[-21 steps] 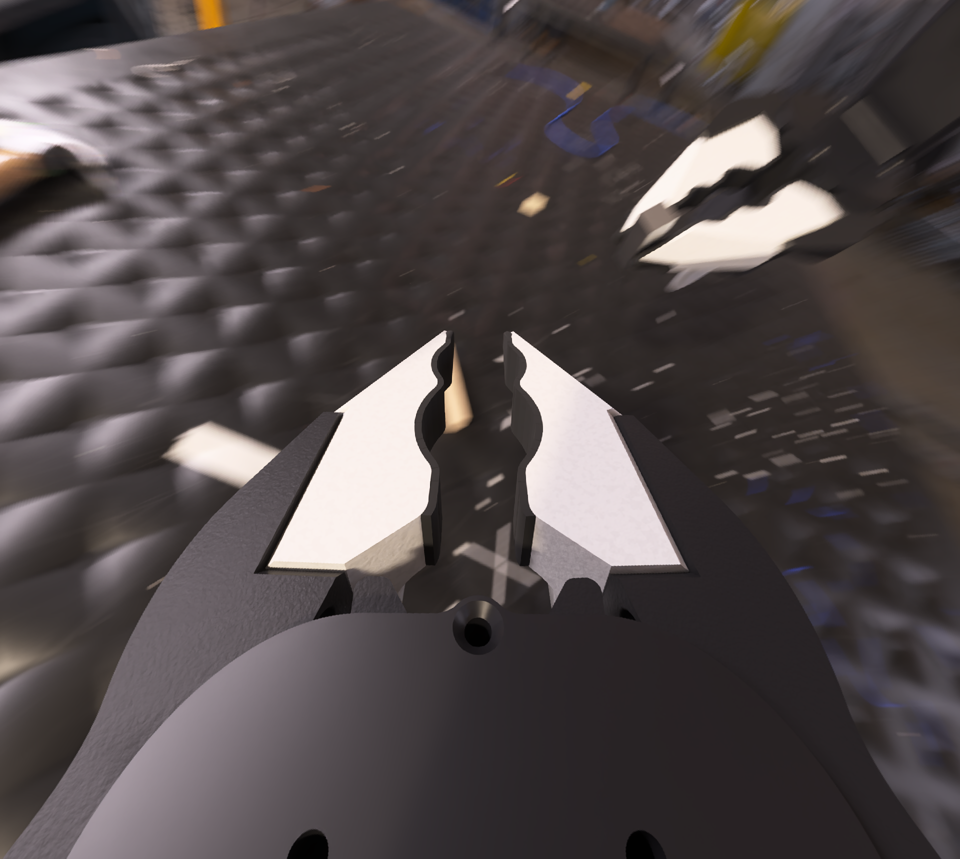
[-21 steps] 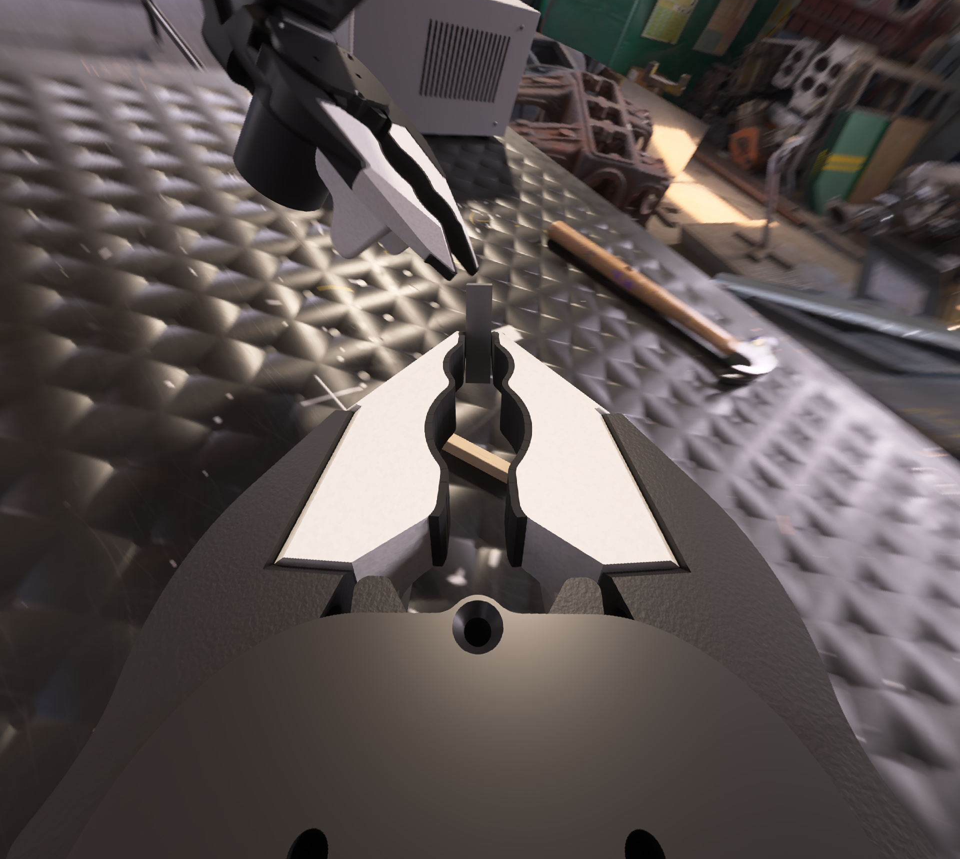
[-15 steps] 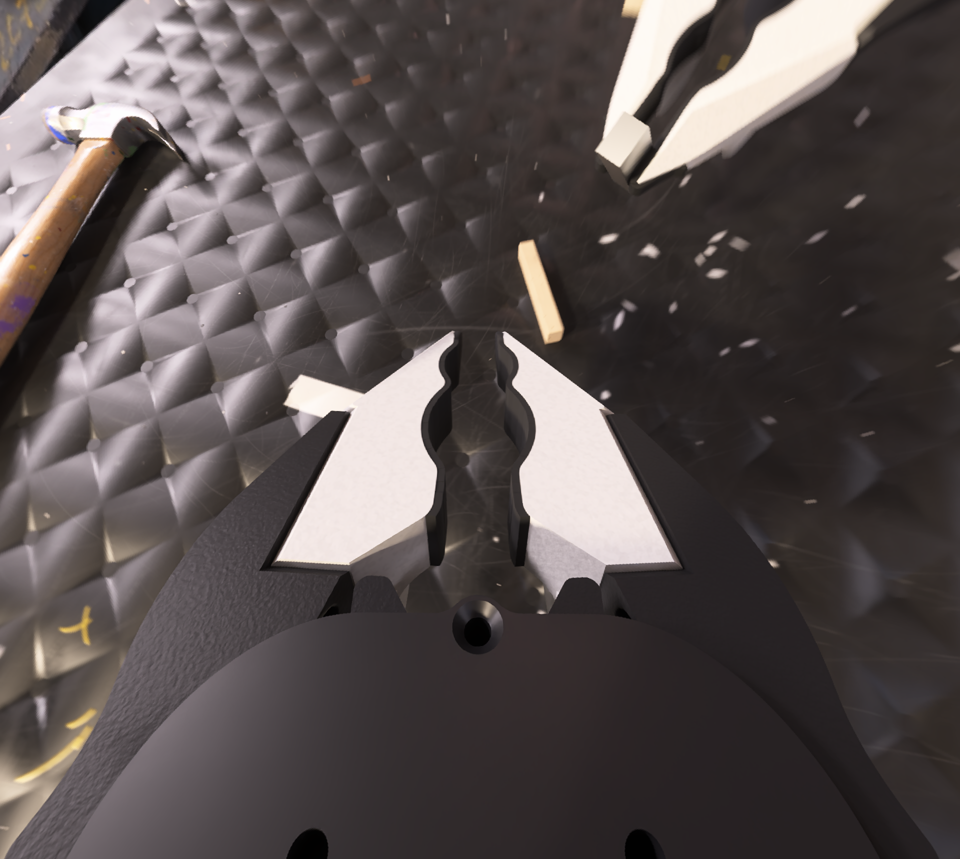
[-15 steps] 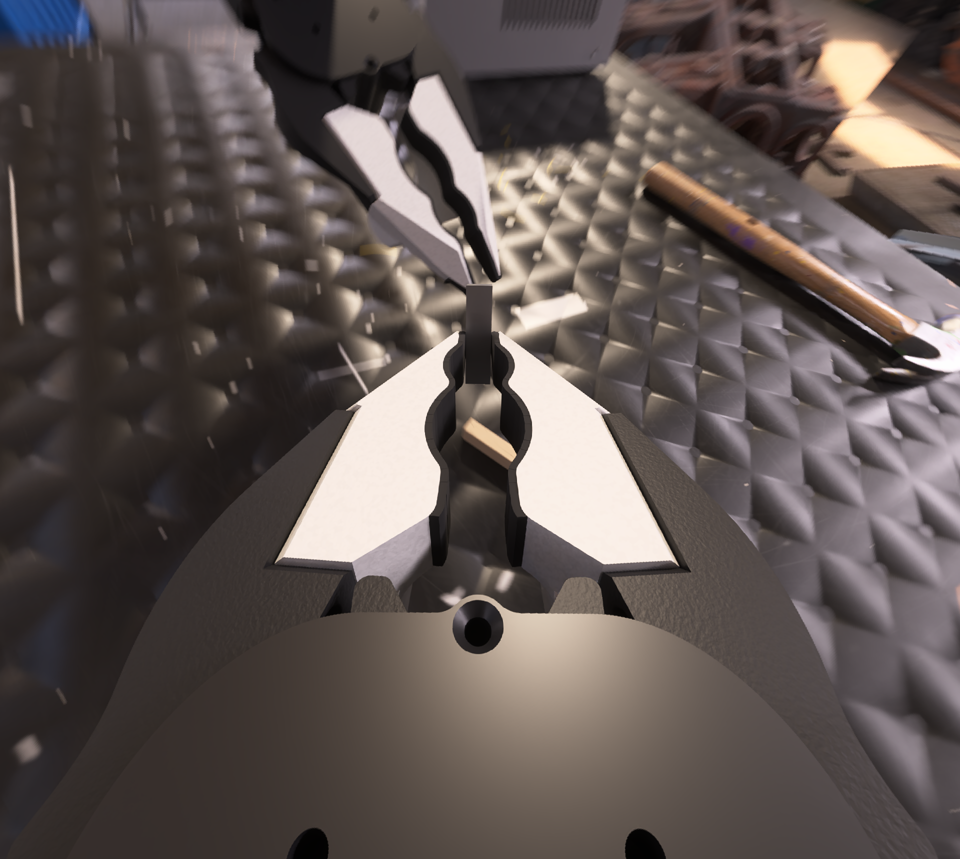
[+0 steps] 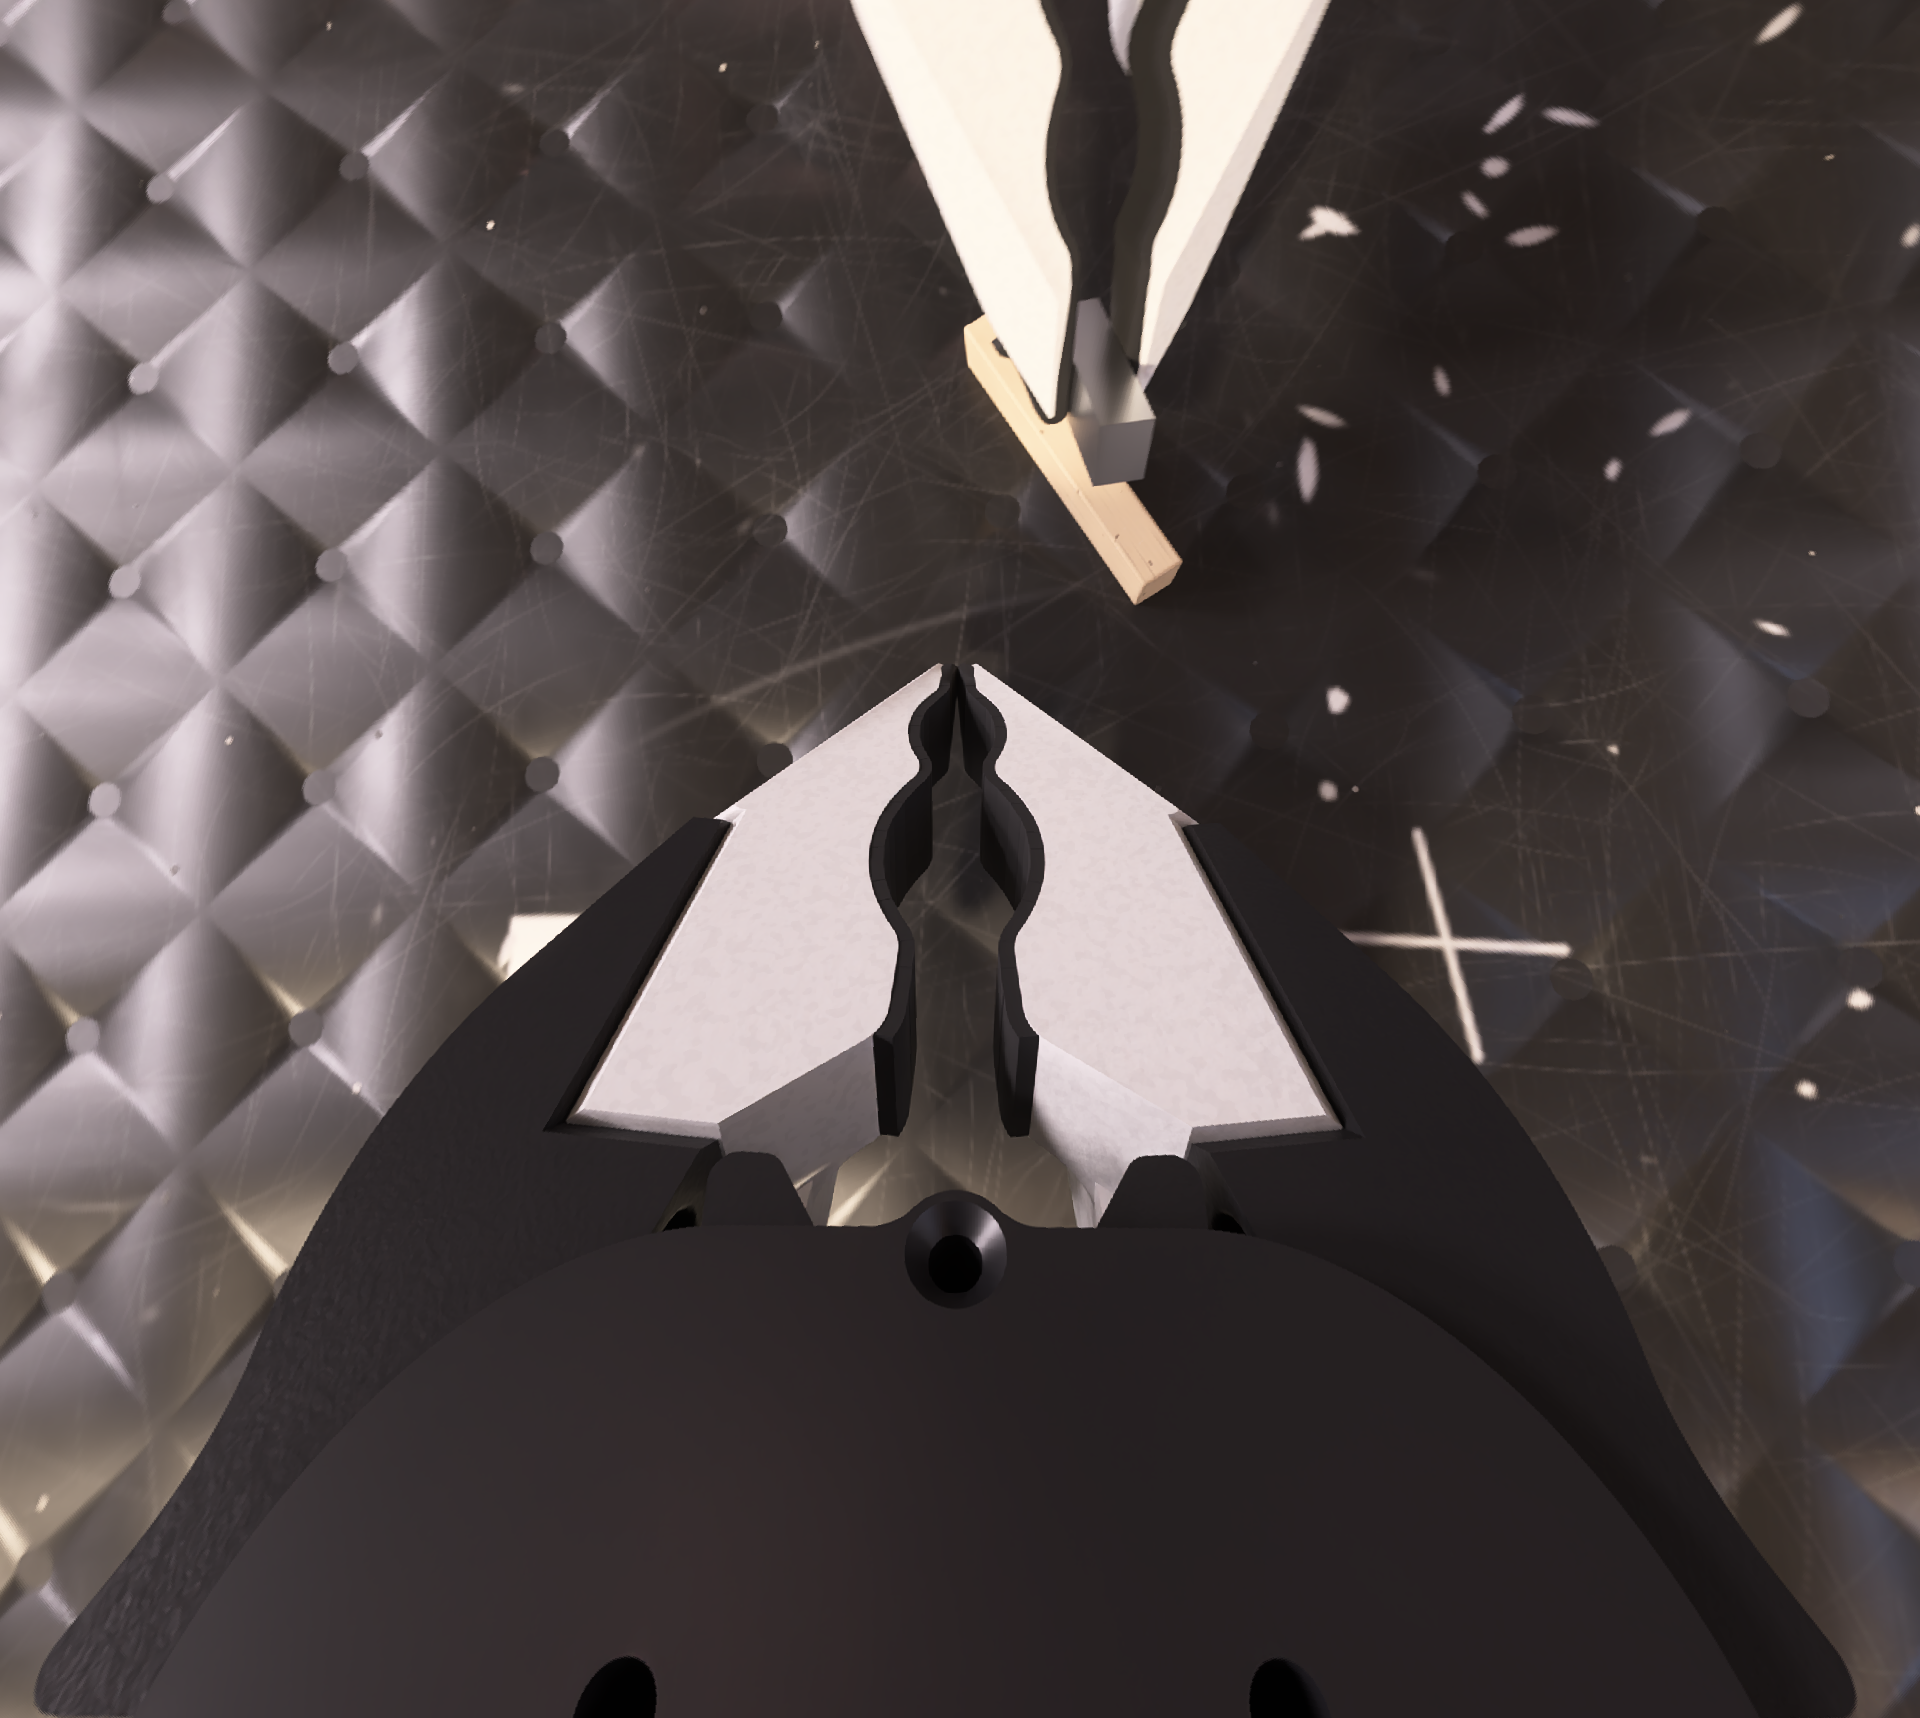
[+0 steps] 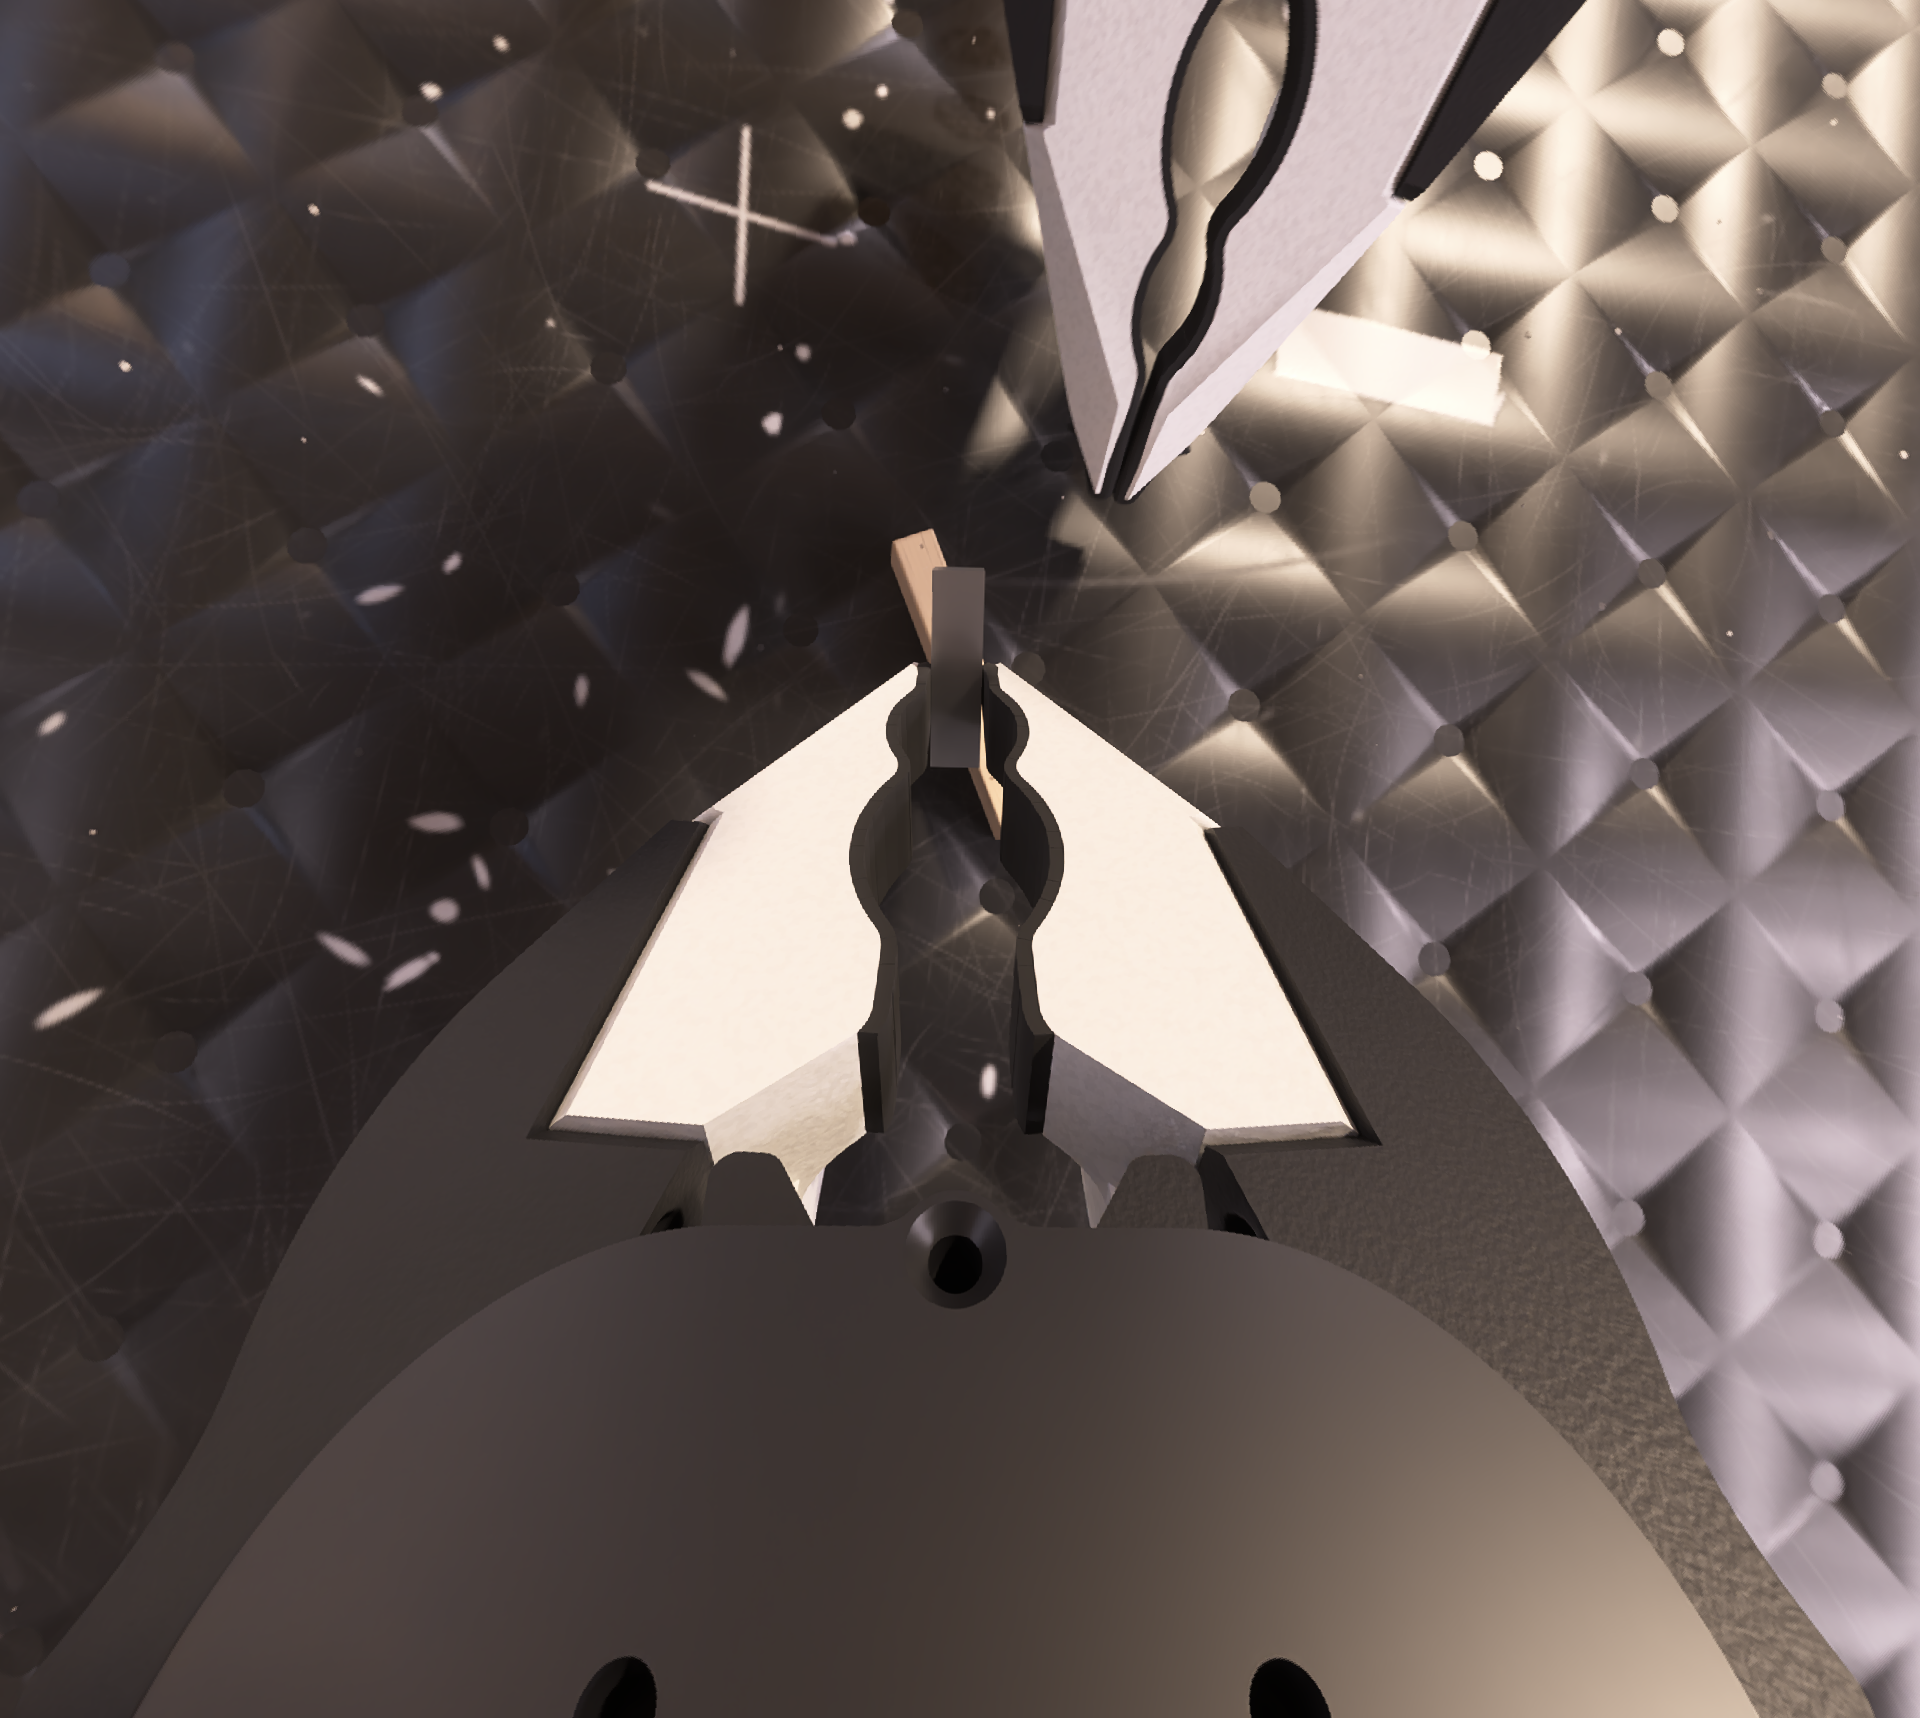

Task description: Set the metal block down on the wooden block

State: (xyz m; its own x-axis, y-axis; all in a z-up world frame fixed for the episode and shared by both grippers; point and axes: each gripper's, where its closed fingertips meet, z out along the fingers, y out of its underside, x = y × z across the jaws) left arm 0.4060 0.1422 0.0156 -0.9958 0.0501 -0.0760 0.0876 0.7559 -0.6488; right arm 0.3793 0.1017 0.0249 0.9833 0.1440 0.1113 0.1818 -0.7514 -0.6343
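The metal block (image 6: 957,666) is pinched between the right gripper (image 6: 954,681) jaws, directly over the wooden block (image 5: 1070,463) on the embossed plate (image 5: 364,318); contact cannot be confirmed. Release is judged outstanding. The left gripper (image 5: 957,676), at six o'clock, is pressed together, empty.
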